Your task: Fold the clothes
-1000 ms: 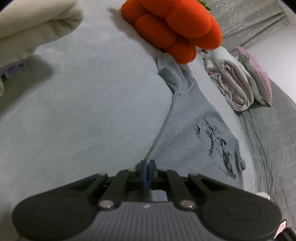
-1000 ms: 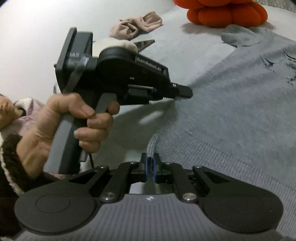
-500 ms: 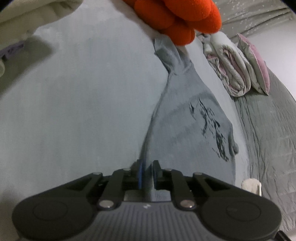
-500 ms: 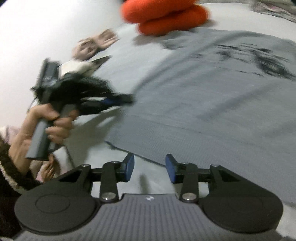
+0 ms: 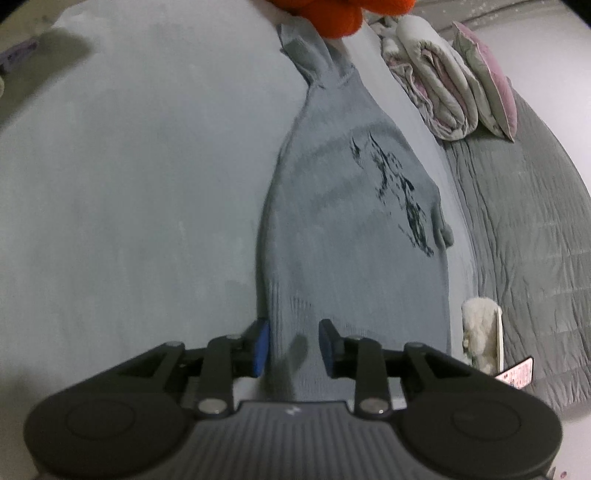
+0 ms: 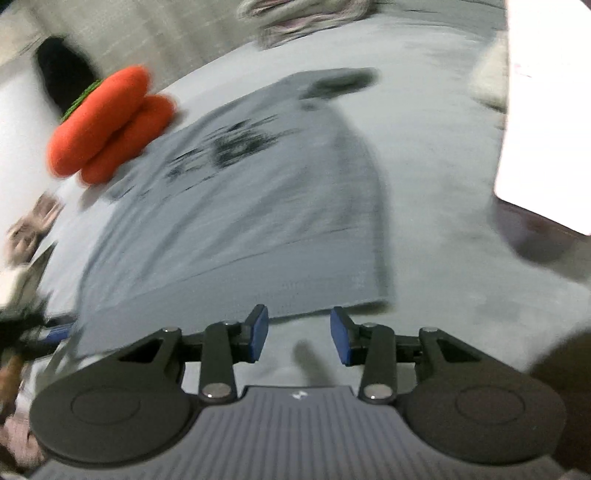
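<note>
The left hand-held gripper (image 5: 293, 345) hangs low over the near hem of the grey sweater (image 5: 354, 236). Its jaws are opening, and the ribbed corner of the hem lies between the blue pads (image 5: 261, 343) without being pinched. The sweater lies flat on the pale blanket (image 5: 129, 184) that covers the bed, stretching away from the gripper with its dark print toward the far right side. One sleeve runs up to the orange plush (image 5: 332, 14), which sits at the top edge and touches the cuff. Right of the sweater, well apart, lie a rolled quilt (image 5: 436, 85) and a pink pillow (image 5: 487, 85) on a grey bedspread (image 5: 524, 240).

Further right, the right hand-held gripper (image 6: 299, 334) stands with its pads apart and nothing between them, over bare blanket just short of the sweater's hem. This view is smeared by motion. The sweater (image 6: 240, 221) fills its middle, the plush (image 6: 107, 125) is at its far left corner, and the other gripper shows only as a dark blur at the left edge.
</note>
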A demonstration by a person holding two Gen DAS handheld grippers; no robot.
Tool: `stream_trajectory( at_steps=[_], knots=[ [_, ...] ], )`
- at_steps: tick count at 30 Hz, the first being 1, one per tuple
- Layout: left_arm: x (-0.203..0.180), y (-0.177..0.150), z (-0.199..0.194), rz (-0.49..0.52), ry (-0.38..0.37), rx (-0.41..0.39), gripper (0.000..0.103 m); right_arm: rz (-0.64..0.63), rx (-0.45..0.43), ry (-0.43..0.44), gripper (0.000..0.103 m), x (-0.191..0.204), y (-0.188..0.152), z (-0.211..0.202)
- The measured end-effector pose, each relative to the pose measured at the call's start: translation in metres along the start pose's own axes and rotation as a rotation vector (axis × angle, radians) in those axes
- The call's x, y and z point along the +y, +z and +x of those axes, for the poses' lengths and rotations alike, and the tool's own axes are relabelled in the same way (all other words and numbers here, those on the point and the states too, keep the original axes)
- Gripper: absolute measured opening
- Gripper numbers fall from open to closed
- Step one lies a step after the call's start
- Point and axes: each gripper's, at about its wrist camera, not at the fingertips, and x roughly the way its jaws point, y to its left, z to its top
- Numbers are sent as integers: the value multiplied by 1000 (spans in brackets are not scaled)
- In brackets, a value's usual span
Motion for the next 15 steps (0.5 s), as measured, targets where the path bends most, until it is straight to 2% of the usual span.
stream_trajectory(
  at_steps=[6,9,10,11,13,15],
  knots=[
    [2,-11,0,-6,2,5,30,122,-48,-67,42,-21,5,11],
    [-1,-14,2,-29,33,-10,21,147,-70,-72,40,-23,8,22],
    [-3,-15,4,-28,53,-13,9,148,-80,-80,28,-21,8,25],
    [-5,-16,6,-32,71,-19,6,136,-87,-91,15,-20,8,30],
    [-11,-19,6,-38,105,-34,6,93,-102,-113,7,-17,7,34],
    [-18,-23,-1,-29,141,-60,5,40,-115,-134,5,-12,7,30]
  ],
)
